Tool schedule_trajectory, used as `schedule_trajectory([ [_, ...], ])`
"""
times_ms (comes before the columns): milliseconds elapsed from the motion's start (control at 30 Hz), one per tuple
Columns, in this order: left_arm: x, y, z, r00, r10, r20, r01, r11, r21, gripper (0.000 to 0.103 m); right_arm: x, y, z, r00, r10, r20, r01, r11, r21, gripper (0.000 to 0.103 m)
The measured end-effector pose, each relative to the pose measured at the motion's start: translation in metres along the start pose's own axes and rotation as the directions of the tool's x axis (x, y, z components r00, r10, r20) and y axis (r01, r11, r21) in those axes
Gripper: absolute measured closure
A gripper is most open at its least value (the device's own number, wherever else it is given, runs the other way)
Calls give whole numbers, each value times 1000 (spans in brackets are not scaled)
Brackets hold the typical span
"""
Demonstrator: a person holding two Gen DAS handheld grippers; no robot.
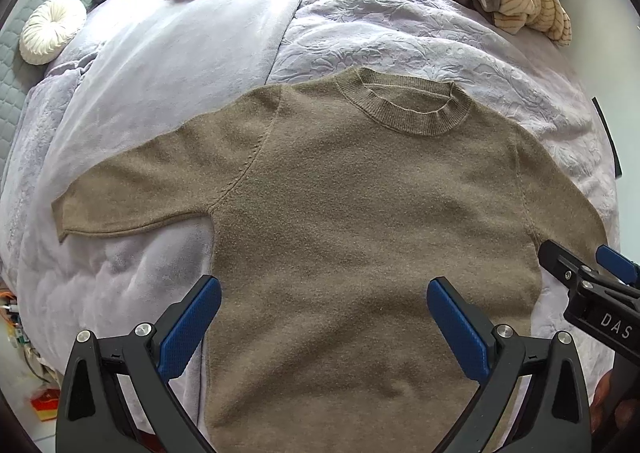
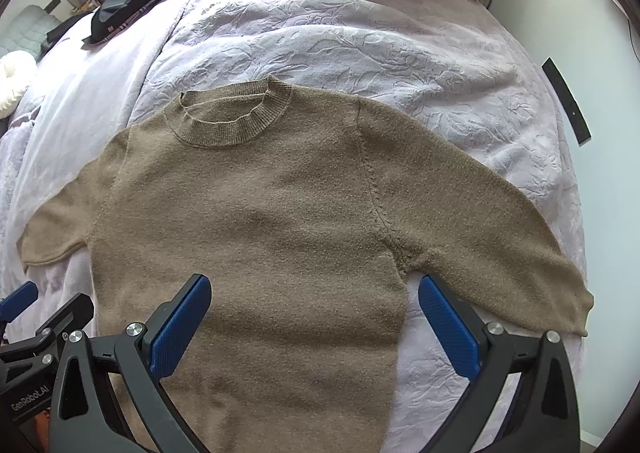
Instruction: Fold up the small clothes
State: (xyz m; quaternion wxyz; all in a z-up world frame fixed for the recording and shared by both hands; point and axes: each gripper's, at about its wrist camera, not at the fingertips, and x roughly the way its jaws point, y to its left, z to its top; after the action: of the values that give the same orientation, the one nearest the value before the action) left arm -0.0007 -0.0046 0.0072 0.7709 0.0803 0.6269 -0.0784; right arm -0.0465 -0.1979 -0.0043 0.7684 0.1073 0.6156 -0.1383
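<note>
Sweater (image 1: 360, 213), brown knit, lies flat and face-up on my lilac bedspread (image 1: 400, 21), both short sleeves out, collar at the far end. My left gripper (image 1: 324, 305) and right gripper (image 2: 314, 303) hover over its lower body, jaws spread wide, holding nothing.

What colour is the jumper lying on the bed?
The jumper is plain light brown, clearest in the left wrist view.

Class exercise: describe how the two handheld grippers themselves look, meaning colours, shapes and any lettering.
The left gripper and the right gripper each have black frames, silver bolts and two blue textured pads. White lettering reads "DAS" on the right one, "GenRobot.AI" on the left.
</note>
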Motion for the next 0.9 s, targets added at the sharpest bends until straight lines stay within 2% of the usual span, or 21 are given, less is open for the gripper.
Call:
schedule_trajectory([
  [100, -1, -1, 1, 1000, 2, 3, -2, 1000, -2, 0, -1, 0, -1, 1000, -3, 1, 3, 1000, -6, 0],
  [167, 0, 2, -2, 999, -40, -35, 40, 999, -7, 0, -1, 1, -2, 1000, -4, 0, 4, 1000, -5, 0],
  [433, -2, 3, -3, 999, -49, -15, 49, 999, -3, 0, -2, 1, -2, 1000, -2, 1, 2, 1000, -5, 0],
  [633, -3, 4, -5, 1000, -20, 2, 20, 1000, -3, 0, -2, 1, -3, 1000, -2, 1, 2, 1000, -3, 0],
  [900, -2, 6, -5, 1000, 14, -26, -14, 1000, -1, 0, -3, 0, -4, 1000, -1, 1, 1, 1000, -4, 0],
])
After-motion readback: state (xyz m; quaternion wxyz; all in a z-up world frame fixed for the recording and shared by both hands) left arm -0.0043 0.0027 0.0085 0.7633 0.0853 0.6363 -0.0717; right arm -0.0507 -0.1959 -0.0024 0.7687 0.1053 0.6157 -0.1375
